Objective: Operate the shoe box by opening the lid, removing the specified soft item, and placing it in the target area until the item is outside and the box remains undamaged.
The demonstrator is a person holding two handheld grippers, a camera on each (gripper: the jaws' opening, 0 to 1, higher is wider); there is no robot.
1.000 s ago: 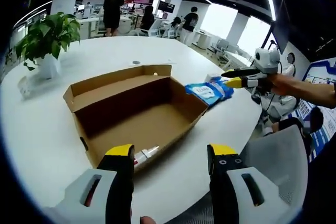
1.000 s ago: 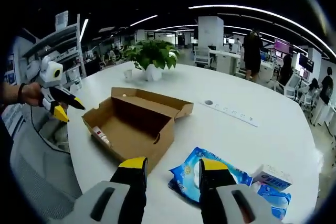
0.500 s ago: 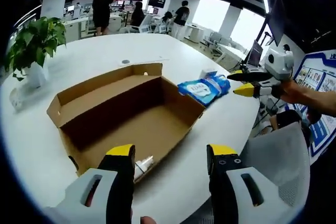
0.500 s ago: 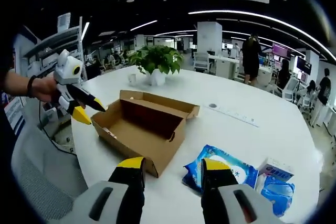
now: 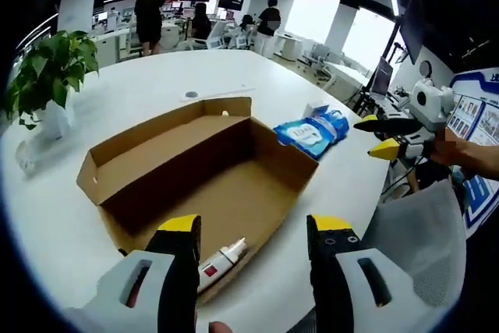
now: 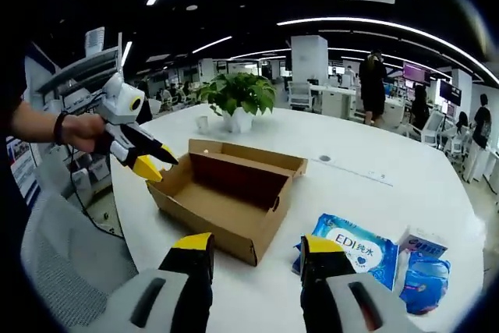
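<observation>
- A potted plant (image 5: 43,76) is seen far beyond the shoe box (image 5: 199,177), near the back edge of the white table (image 5: 117,76)
- The shoe box is set open at the middle of the table, its lid folded back flat along the far side
- A small white tube (image 5: 222,259) with a red label is seen lying inside the box, at its near end
- The left gripper (image 5: 253,251) is held just above the near end of the box, its yellow-tipped jaws spread apart with nothing between them
- A blue wipes pack (image 5: 312,132) is laid on the table just beyond the box's right end, outside it
- The right gripper (image 5: 382,136) is held in a hand, off the table edge to the right of the box, jaws parted and empty; its own view is aimed at the box with the wipes pack (image 6: 355,249) just beside it
- A second blue packet (image 6: 425,278) and a small white carton (image 6: 421,241) are seen past the wipes pack, further from the box
</observation>
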